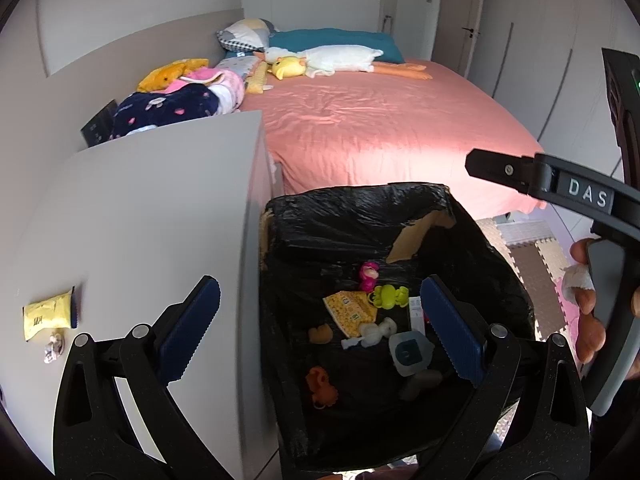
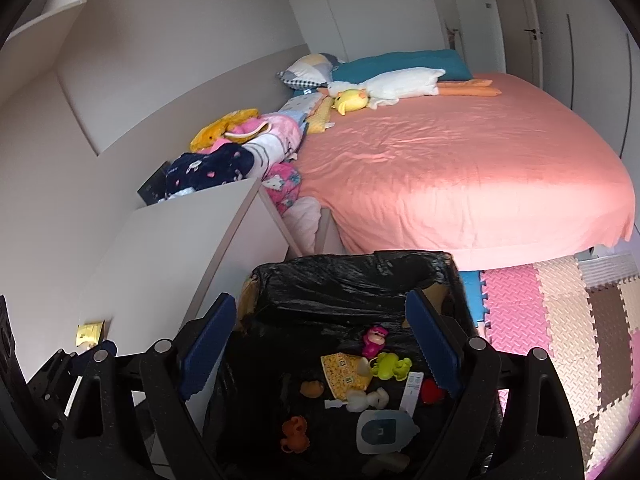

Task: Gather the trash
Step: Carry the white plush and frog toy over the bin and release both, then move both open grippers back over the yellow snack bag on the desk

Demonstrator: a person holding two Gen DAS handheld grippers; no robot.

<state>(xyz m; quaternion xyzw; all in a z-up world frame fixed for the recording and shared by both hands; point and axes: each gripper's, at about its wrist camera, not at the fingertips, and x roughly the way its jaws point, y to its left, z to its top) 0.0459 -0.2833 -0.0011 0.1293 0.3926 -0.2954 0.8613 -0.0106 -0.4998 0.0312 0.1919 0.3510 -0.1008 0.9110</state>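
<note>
A bin lined with a black bag (image 1: 360, 200) stands between a grey cabinet and the bed. It holds a yellow wrapper (image 1: 350, 312), white tissue (image 1: 376, 330), a blue-and-white packet (image 1: 408, 352) and small pink, green and orange toys. My left gripper (image 1: 320, 284) hangs open over the bin's left rim with nothing between its blue pads. From the right wrist view, my right gripper (image 2: 320, 298) is also open and empty above the same bin (image 2: 352, 268). A yellow packet (image 1: 48, 318) and a crumpled scrap (image 1: 54, 348) lie on the cabinet top.
The grey cabinet (image 1: 160, 208) sits left of the bin. A bed with a pink sheet (image 1: 380, 120), plush toys and pillows lies behind. Foam floor mats (image 2: 552, 320) cover the floor at right. A hand (image 1: 588, 320) grips the right gripper's handle.
</note>
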